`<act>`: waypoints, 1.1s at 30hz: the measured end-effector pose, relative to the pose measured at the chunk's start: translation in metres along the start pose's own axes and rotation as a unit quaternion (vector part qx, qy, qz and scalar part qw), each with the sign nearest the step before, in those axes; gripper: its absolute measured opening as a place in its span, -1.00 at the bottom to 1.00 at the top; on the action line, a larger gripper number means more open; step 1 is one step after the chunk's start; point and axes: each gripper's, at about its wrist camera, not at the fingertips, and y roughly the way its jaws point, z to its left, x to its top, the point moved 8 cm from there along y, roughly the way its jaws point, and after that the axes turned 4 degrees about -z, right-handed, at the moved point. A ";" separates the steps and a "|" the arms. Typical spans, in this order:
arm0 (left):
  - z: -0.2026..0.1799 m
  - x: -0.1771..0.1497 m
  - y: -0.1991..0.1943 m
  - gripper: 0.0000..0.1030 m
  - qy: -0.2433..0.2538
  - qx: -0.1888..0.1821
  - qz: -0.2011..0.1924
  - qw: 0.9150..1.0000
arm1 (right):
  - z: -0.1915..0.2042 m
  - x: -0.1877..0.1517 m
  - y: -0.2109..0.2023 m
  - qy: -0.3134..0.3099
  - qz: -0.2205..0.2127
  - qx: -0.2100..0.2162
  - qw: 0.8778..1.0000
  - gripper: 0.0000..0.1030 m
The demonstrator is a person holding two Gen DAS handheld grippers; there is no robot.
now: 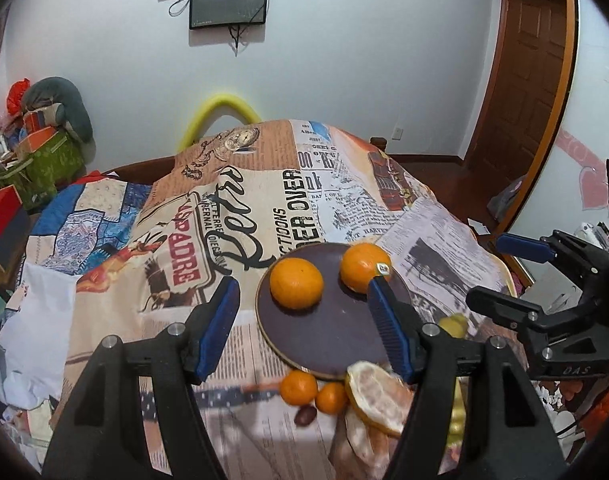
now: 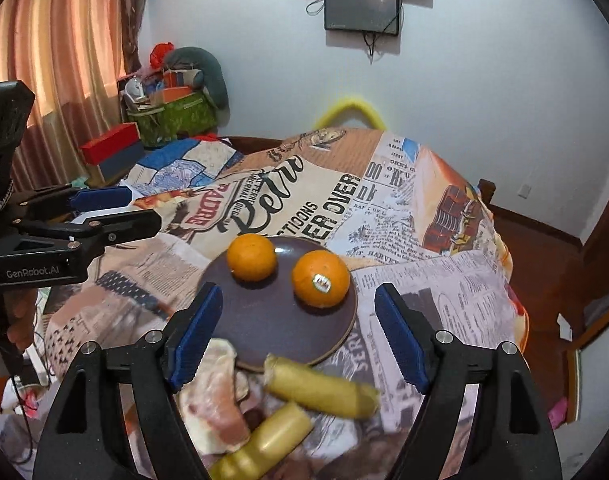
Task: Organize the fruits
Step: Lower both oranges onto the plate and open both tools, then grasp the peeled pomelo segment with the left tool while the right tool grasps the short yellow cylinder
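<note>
The left gripper (image 1: 304, 320) hangs released above the newspaper-print cloth (image 1: 232, 208), nothing between its blue pads. Two oranges (image 2: 251, 257) sit side by side, apart, on the dark plate (image 2: 288, 332), the right orange (image 2: 320, 284) stickered. The right gripper (image 2: 298, 336) is likewise empty, jaws spread above two yellow pieces (image 2: 320, 390) beside the plate's near rim.

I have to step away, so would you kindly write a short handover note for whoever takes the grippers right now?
Left gripper: open, holding nothing, above the near edge of the plate.
Right gripper: open, holding nothing, also above the plate's near edge.
Done: two oranges sit on the dark plate, a plain one and one with a sticker, side by side and apart.
Left: two small tangerines, a peeled citrus piece, a dark small fruit and two yellowish pieces lie on the printed cloth, just off the plate's near rim.
</note>
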 end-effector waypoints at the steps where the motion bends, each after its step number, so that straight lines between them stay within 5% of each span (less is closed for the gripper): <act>1: -0.001 -0.003 -0.004 0.32 -0.001 -0.001 0.000 1.000 | 0.002 -0.004 -0.003 0.002 0.000 0.000 1.000 0.50; 13: -0.003 -0.067 -0.028 0.34 -0.013 -0.004 0.037 0.999 | 0.012 -0.071 -0.016 0.049 0.032 -0.007 0.998 0.52; 24: -0.015 -0.127 -0.007 0.34 -0.013 -0.019 0.102 0.995 | 0.031 -0.140 0.004 0.062 0.106 0.011 0.992 0.52; 33: -0.027 -0.157 0.014 0.34 -0.014 -0.033 0.144 0.989 | 0.028 -0.156 0.017 0.086 0.123 0.014 0.989 0.51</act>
